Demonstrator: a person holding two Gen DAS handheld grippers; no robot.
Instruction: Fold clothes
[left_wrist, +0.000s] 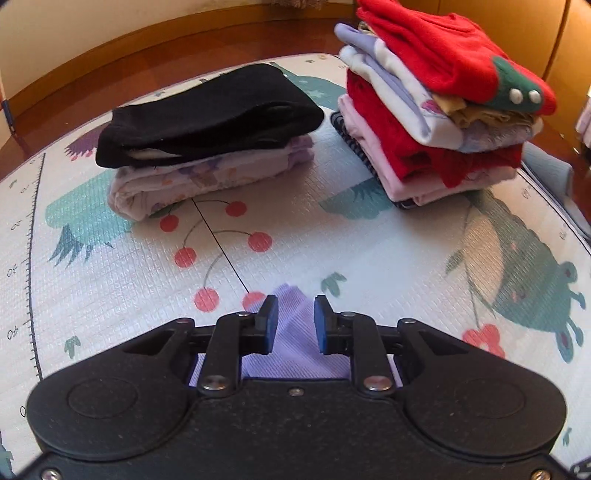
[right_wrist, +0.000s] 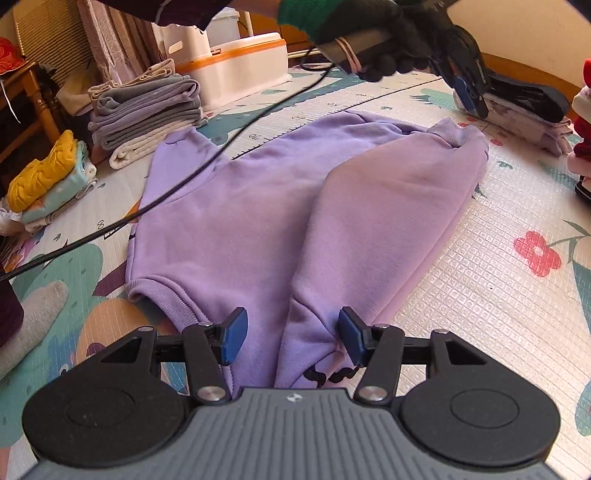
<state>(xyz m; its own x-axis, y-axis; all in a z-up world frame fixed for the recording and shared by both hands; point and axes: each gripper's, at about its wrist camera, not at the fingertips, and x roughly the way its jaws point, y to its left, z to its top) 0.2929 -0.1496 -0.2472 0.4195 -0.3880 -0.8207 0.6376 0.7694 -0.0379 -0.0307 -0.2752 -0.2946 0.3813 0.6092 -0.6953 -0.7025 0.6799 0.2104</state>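
As spread, sweatshirt (right_wrist: 258, 206) lies lengthwise.

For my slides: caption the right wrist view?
Open right gripper over a partly folded purple hoodie on the play mat.

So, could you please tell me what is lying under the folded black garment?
Under the black garment lies a folded pale lilac printed garment, resting on the play mat. Whether anything sits between them is hidden.
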